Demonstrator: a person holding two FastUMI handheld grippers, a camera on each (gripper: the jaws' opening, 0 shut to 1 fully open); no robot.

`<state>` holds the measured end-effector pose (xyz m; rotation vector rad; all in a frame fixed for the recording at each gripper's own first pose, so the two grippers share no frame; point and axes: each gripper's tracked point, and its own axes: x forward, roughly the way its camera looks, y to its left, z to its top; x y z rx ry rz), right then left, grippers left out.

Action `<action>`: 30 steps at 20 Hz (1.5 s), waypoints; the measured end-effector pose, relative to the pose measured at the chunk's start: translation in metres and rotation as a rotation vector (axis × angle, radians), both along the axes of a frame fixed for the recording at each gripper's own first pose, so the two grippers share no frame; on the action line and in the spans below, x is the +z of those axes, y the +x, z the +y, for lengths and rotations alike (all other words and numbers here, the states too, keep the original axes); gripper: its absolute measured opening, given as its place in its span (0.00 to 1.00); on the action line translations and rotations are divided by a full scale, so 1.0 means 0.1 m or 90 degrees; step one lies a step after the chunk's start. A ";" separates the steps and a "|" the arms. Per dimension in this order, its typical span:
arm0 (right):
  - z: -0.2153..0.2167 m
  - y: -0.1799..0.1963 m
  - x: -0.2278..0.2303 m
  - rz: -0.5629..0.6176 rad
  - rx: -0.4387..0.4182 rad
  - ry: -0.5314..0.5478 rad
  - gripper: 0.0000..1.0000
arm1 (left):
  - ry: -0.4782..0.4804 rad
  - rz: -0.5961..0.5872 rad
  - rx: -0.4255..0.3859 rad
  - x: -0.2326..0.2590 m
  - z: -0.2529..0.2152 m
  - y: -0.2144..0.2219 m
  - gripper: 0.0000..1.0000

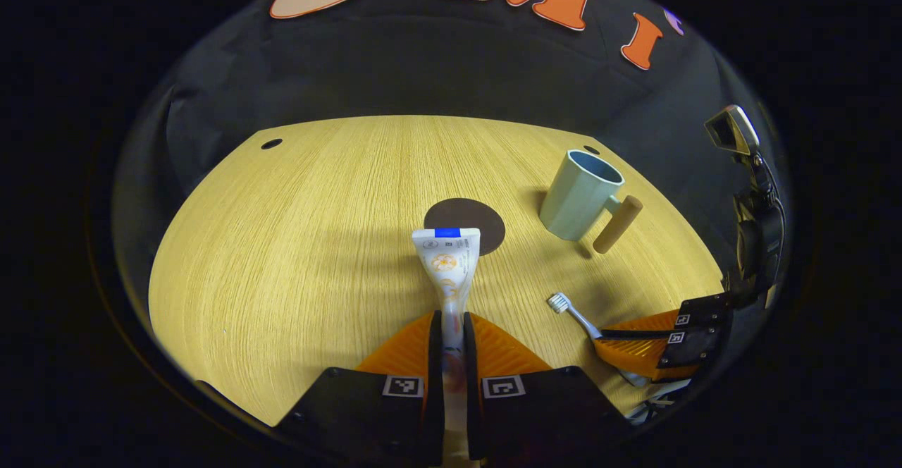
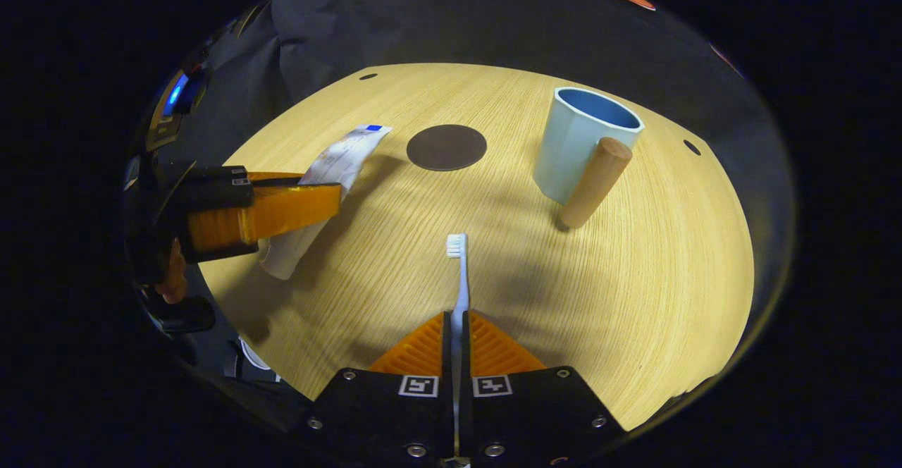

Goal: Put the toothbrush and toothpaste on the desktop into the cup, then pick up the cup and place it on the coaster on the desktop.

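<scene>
In the left gripper view my left gripper (image 1: 452, 327) is shut on a white toothpaste tube (image 1: 448, 263), which sticks out forward with its flat blue-edged end toward the dark round coaster (image 1: 466, 223). A pale blue cup (image 1: 579, 194) with a wooden handle stands upright to the right of the coaster. In the right gripper view my right gripper (image 2: 459, 323) is shut on a white toothbrush (image 2: 460, 278), bristles pointing ahead toward the coaster (image 2: 446, 147). The cup (image 2: 574, 147) stands ahead and to the right. The left gripper (image 2: 282, 207) holds the tube (image 2: 331, 172) at the left.
The light wooden desktop (image 1: 296, 242) has small dark holes near its far corners (image 1: 271, 144). A dark cloth wall rises behind it. In the left gripper view the right gripper (image 1: 648, 341) with the toothbrush (image 1: 574, 313) sits near the desk's right edge, with a device on a stand (image 1: 733, 130) behind it.
</scene>
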<state>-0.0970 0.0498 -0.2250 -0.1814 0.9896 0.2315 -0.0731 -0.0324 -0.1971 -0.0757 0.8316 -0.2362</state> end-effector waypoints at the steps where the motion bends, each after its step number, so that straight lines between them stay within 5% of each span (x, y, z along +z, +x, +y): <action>1: 0.00 0.01 0.01 -0.003 0.000 0.005 0.04 | 0.001 -0.003 0.000 0.02 0.01 0.00 0.14; 12: -0.15 0.20 0.31 -0.096 -0.008 0.047 0.04 | 0.012 -0.042 0.008 0.24 0.01 0.04 0.16; 30: -0.30 0.76 1.42 -0.327 -0.009 0.134 0.04 | -0.010 -0.119 0.002 0.68 0.14 -0.07 0.16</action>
